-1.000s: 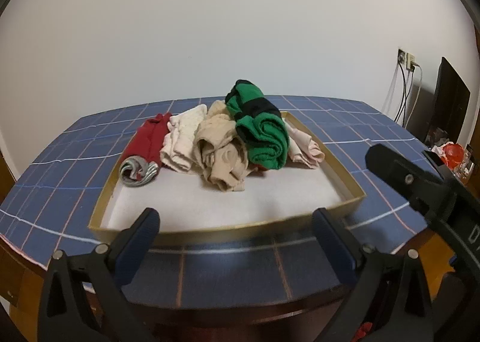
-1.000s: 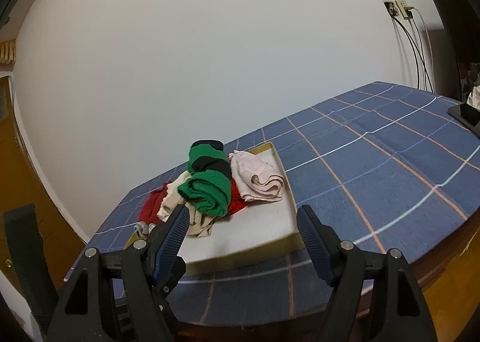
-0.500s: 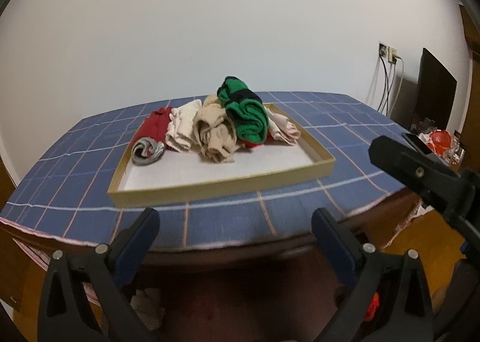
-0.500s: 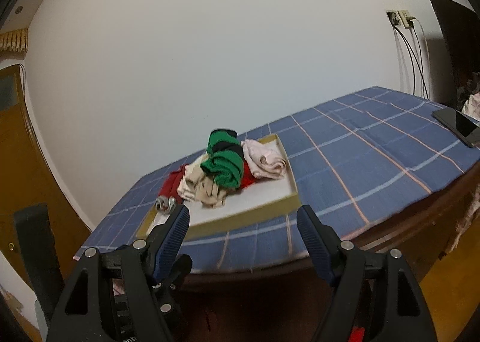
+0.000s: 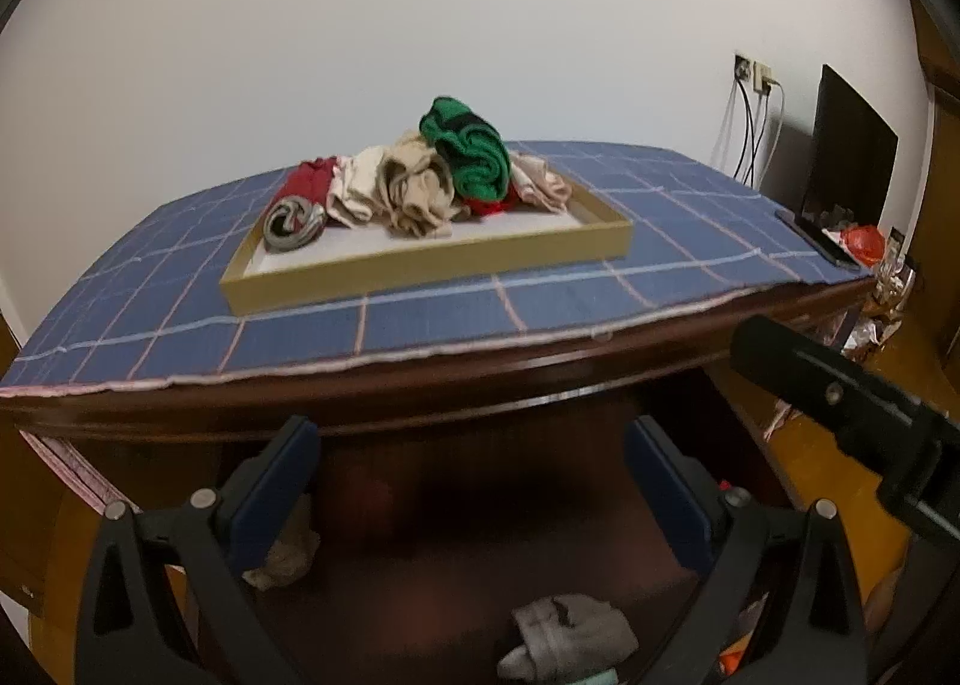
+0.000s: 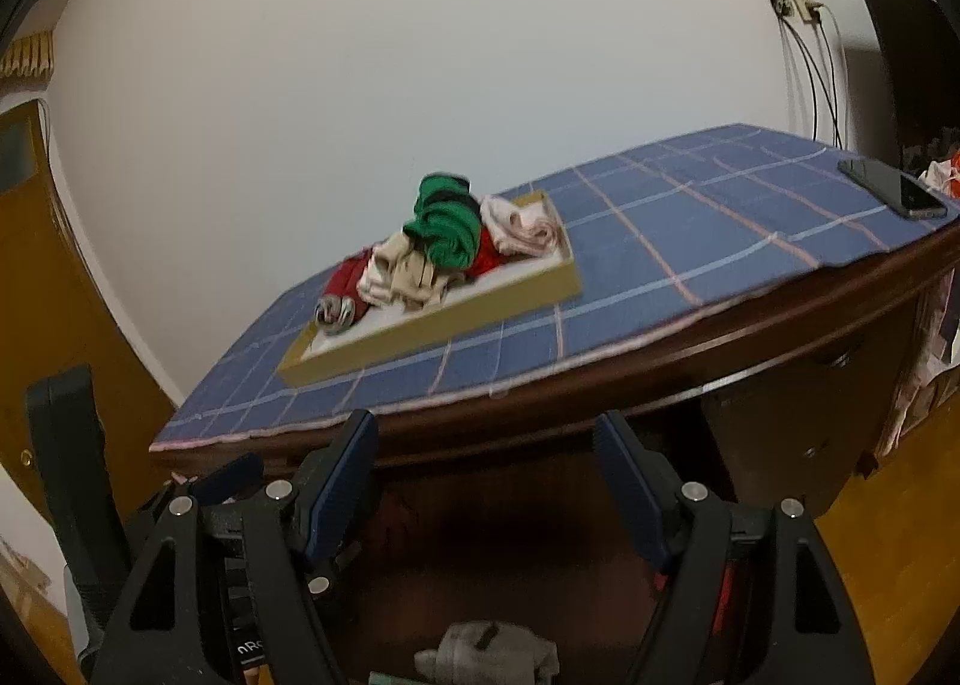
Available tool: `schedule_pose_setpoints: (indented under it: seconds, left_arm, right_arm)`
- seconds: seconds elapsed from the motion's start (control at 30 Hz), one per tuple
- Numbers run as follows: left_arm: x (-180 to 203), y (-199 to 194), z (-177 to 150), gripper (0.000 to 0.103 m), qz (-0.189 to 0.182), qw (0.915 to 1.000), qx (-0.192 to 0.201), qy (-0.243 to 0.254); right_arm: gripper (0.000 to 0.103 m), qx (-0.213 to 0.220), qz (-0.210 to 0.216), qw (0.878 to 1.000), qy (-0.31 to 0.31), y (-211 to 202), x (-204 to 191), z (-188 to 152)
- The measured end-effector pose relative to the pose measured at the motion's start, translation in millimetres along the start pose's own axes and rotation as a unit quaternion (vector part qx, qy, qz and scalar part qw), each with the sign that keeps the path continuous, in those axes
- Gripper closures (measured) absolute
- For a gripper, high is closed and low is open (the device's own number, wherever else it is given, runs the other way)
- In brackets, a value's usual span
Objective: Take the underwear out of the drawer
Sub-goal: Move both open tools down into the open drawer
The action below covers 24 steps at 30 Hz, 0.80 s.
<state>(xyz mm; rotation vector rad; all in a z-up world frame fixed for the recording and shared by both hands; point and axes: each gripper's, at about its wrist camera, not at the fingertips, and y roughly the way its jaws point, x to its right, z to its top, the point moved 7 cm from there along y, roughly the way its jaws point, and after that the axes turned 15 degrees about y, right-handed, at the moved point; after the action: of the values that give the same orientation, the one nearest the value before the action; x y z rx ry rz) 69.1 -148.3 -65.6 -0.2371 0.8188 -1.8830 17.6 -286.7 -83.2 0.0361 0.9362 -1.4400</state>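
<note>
A shallow tan drawer tray (image 5: pixel 432 265) rests on a table under a blue checked cloth (image 5: pixel 420 319). Rolled underwear is piled at its far side: a green and black roll (image 5: pixel 471 153) on top, beige (image 5: pixel 417 193), cream (image 5: pixel 357 187), red (image 5: pixel 306 181), grey (image 5: pixel 294 223) and pink (image 5: pixel 540 184) ones. My left gripper (image 5: pixel 471 481) hangs open and empty, below and in front of the table edge. My right gripper (image 6: pixel 486 481) is open too, well short of the tray (image 6: pixel 432 325) and the green roll (image 6: pixel 447 226). Its black body (image 5: pixel 840 415) shows at the right of the left wrist view.
The dark wooden table edge (image 5: pixel 480 379) runs just beyond both grippers. A phone (image 6: pixel 894 190) lies on the cloth at the right. A dark screen (image 5: pixel 846 144) and wall cables (image 5: pixel 753 132) stand at the far right. Grey cloth (image 5: pixel 564 637) lies on the floor under the table.
Both grippers have drawn back from the table and sunk a little. The tray looks smaller and farther off, and the table's front edge and underside have come into view.
</note>
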Motion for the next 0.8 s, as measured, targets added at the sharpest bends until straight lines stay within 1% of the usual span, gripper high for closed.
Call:
schedule_pose_setpoints:
  seconds: [0.1, 0.2, 0.27, 0.5, 0.57, 0.63, 0.7, 0.77, 0.8]
  left_arm:
    - [0.8, 3.8, -14.1, 0.000, -0.007, 0.9999, -0.012, -0.003]
    - [0.3, 9.2, -29.1, 0.000, -0.011, 0.9995, -0.029, -0.002]
    - [-3.4, 12.6, -39.6, 0.000, -0.013, 0.9991, -0.041, -0.006]
    - [-23.7, 12.0, -65.5, 0.000, -0.022, 0.9976, -0.064, -0.018]
    - [-34.3, 13.0, -72.8, 0.000, -0.026, 0.9967, -0.073, -0.024]
    - [-45.4, 17.1, -78.4, 0.000, -0.038, 0.9950, -0.086, -0.035]
    - [-57.9, 24.0, -84.5, 0.000, -0.056, 0.9915, -0.103, -0.057]
    - [-67.6, 30.4, -89.5, 0.000, -0.072, 0.9870, -0.118, -0.081]
    - [-70.1, 33.0, -92.0, 0.000, -0.080, 0.9849, -0.125, -0.090]
  right_arm:
    - [0.027, -0.011, -0.006, 1.000, -0.004, -0.4, 5.0, -10.4]
    - [0.027, -0.032, -0.014, 0.999, -0.010, 1.8, 11.2, -21.1]
    - [0.027, -0.045, -0.020, 0.999, -0.011, 1.4, 17.6, -28.5]
    - [0.027, -0.089, -0.038, 0.995, -0.013, 3.2, 36.3, -47.0]
    - [0.027, -0.111, -0.032, 0.993, -0.002, 9.9, 40.0, -49.9]
    - [0.027, -0.141, -0.028, 0.990, 0.006, 19.2, 43.0, -55.3]
    - [0.027, -0.168, -0.029, 0.985, 0.007, 29.6, 45.1, -61.5]
    - [0.027, -0.201, -0.026, 0.979, 0.008, 41.6, 47.0, -69.2]
    - [0.027, -0.225, -0.021, 0.974, 0.015, 49.0, 48.1, -74.3]
